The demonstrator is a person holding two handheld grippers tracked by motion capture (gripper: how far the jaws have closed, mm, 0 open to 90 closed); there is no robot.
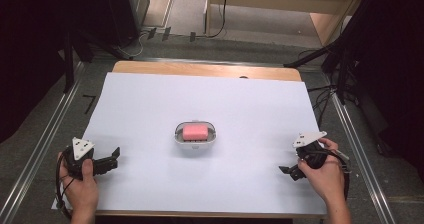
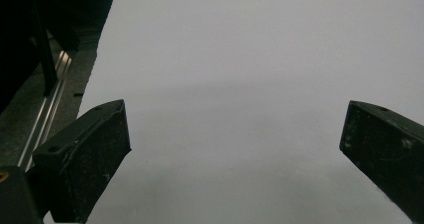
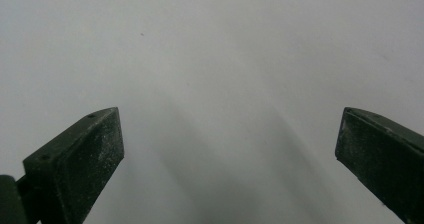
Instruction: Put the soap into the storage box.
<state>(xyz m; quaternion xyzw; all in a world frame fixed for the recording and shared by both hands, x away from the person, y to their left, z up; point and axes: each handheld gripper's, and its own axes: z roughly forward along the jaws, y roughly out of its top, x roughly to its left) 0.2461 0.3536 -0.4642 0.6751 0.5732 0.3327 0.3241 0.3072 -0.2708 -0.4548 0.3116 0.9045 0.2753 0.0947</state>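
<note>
A pink soap bar point(image 1: 194, 132) lies in a white soap dish point(image 1: 179, 137) at the middle of the white table sheet point(image 1: 240, 109). My left gripper point(image 1: 113, 157) rests at the near left of the sheet, held by a hand, jaws wide apart and empty. In the left gripper view its gripper point(image 2: 235, 134) has only bare sheet between the jaws. My right gripper point(image 1: 285, 170) sits at the near right, also hand-held, open and empty. The right gripper view shows the same gripper point(image 3: 230, 134) over plain white sheet.
The wooden table edge point(image 1: 205, 69) shows beyond the sheet at the far side. Metal rails point(image 1: 40, 149) run along both sides of the table. Dark stands and cables point(image 1: 335, 64) are at the far right, off the table.
</note>
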